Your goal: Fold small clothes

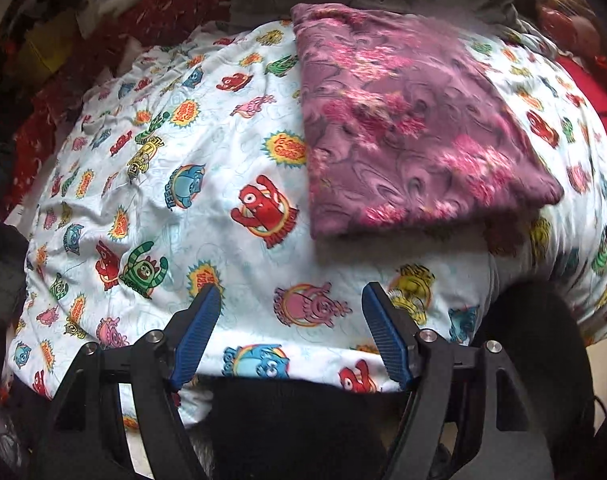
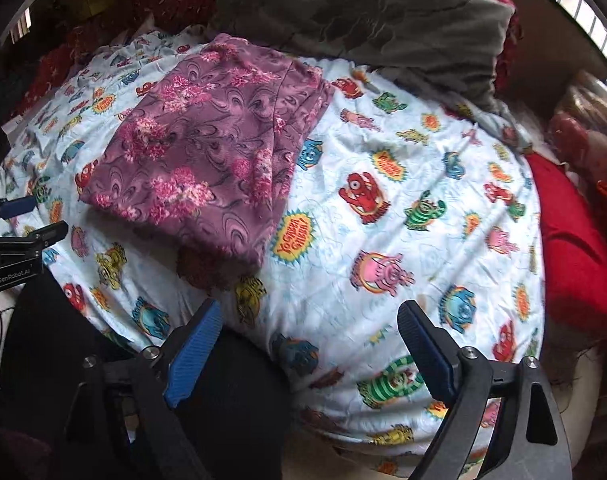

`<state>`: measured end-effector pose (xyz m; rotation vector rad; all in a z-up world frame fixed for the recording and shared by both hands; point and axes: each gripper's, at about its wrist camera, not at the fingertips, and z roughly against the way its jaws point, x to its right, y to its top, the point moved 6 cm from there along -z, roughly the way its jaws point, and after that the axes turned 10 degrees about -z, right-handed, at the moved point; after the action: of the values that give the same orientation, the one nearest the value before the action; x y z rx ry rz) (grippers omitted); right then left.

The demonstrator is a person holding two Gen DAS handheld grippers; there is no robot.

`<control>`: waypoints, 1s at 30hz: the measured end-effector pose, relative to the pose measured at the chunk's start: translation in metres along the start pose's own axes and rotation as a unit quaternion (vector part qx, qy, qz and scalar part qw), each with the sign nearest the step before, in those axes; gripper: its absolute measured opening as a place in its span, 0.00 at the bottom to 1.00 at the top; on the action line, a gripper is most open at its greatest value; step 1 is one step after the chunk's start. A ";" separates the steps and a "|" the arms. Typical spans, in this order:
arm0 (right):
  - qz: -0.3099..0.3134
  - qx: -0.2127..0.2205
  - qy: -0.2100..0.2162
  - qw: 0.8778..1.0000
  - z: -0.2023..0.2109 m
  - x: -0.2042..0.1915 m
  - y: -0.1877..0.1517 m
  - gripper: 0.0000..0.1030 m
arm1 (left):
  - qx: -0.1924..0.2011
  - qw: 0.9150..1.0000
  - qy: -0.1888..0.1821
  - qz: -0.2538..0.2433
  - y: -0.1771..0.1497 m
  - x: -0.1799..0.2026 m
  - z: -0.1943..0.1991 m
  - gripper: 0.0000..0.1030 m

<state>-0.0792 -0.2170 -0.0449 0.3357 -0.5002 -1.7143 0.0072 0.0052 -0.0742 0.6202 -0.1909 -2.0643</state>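
Garment: a purple cloth (image 1: 415, 120) with pink flower print, already lying as a flat folded rectangle; ahead of and to the right of the left gripper (image 1: 291, 296), ahead of and to the left of the right gripper (image 2: 307, 312).
Handling: judged light, soft and limp — it will sag from any single hold and the layers can slide apart; not fragile, not slippery.
Where to hold: judged best at the two near corners or along the near edge, pinching all layers at once; the near corner overhangs its own shadow slightly, so a finger could slip under there.
Left gripper: spread, nothing between the blue pads (image 1: 201, 324); clear of the garment, over bare sheet.
Right gripper: spread wide, nothing between its pads (image 2: 193, 352); also clear of the garment.
Surface: a bed under a white sheet (image 1: 163, 208) printed with cartoon monsters — soft and wrinkled, so it will give under pressure and a low pinch may catch sheet along with cloth.
Beyond the garment: a grey pillow (image 2: 363, 12), touching or just beside its far edge.
Right of the right gripper: a red cushion (image 2: 575, 248) at the sheet's edge.
Far left: a heap of red and mixed fabrics (image 1: 63, 80), too blurred to sort.
Below both grippers: a dark shape, probably the person's clothing.
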 end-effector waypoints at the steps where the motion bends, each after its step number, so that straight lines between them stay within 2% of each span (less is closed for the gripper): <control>1: 0.003 0.005 -0.006 1.000 0.001 0.000 -0.003 0.88 | 0.007 1.000 0.003 -0.004 -0.001 0.004 0.003 0.71; 8: -0.028 0.022 -0.001 0.999 0.009 0.002 -0.012 0.88 | 0.041 0.999 0.007 -0.023 0.000 0.016 0.021 0.71; 18: -0.039 0.034 -0.005 0.999 0.013 0.002 -0.016 0.88 | 0.044 0.999 0.013 -0.020 -0.006 0.024 0.029 0.71; 25: -0.048 0.037 -0.002 0.998 0.014 0.006 -0.016 0.88 | 0.050 0.999 0.004 -0.016 -0.005 0.027 0.036 0.71; 30: -0.052 0.037 0.000 0.998 0.015 0.005 -0.018 0.88 | 0.060 0.998 -0.017 -0.014 -0.004 0.032 0.042 0.71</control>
<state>-0.1027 -0.2171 -0.0408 0.4202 -0.5560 -1.7992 -0.0306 -0.0233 -0.0513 0.6625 -0.3293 -2.1022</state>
